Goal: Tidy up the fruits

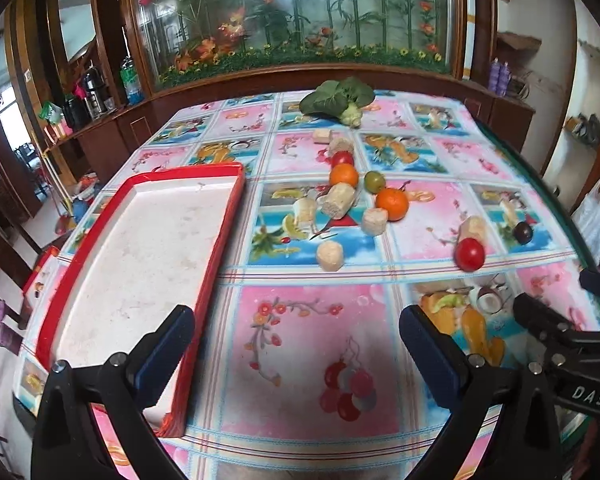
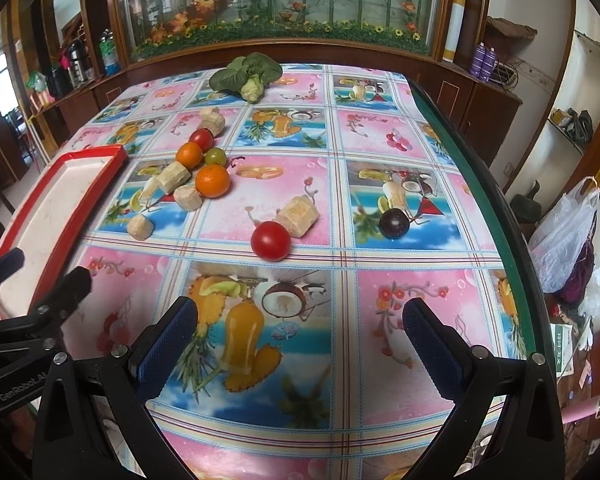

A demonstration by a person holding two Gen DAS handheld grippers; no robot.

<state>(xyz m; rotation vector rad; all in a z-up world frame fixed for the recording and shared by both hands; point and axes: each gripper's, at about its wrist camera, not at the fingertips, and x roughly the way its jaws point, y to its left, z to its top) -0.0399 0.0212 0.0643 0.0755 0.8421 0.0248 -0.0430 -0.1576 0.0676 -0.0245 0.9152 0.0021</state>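
Low over the tablecloth (image 2: 340,272), left claw (image 1: 296,344) spread empty, right claw (image 2: 300,332) spread empty, tomato (image 2: 271,241) ahead.

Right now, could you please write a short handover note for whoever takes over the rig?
Left tool: open, empty, hovering over the near table edge beside the red tray.
Right tool: open, empty, facing the near tomato.
Tray holds nothing yet.
On the tablecloth: two oranges, far tomato, green fruit, dark plum, several beige cut pieces, leafy vegetable at the far edge.
Done: nothing. Left: all the fruit, presumably into the tray.
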